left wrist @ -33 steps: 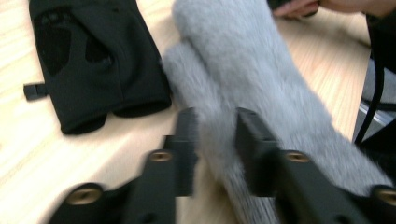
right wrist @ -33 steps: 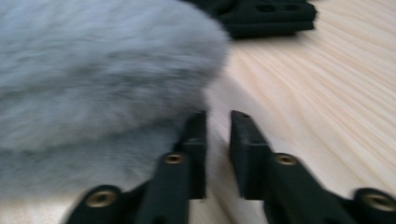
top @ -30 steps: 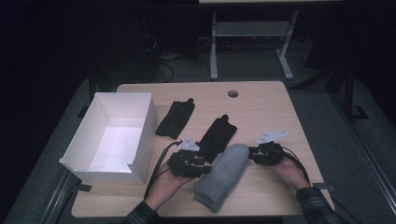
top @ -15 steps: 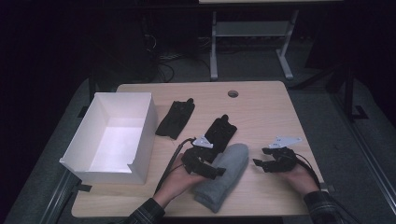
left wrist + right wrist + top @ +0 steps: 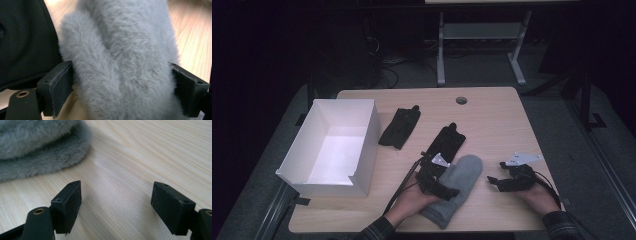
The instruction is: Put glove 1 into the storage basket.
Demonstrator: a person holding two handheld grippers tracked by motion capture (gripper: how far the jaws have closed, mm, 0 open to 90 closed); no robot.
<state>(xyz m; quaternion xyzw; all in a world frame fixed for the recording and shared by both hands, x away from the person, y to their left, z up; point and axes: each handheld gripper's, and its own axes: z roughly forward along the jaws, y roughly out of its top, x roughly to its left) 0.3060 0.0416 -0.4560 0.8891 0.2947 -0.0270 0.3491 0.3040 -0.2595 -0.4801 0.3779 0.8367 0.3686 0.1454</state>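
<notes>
A grey fuzzy sock [image 5: 464,172] lies flat on the wooden table [image 5: 492,120] near its front edge. My left gripper [image 5: 450,187] reaches over the sock's middle. In the left gripper view the sock [image 5: 120,62] fills the gap between the pads [image 5: 60,85]; the jaws have just been opening and stand wide at its sides. My right gripper [image 5: 493,181] rests to the right of the sock, apart from it. Its jaws have also just been opening, and bare wood shows between the fingertips [image 5: 70,202], with the sock's edge [image 5: 37,142] farther off.
Two black socks lie behind the grey one, one [image 5: 446,144] touching its far end and one [image 5: 400,126] farther left. A white open box [image 5: 324,189] stands at the table's left. A round cable hole [image 5: 461,100] sits near the far edge.
My left gripper has moved right onto the grey sock and its jaws have spread. My right gripper has let go of the sock's far end and drawn off to the right and nearer.
</notes>
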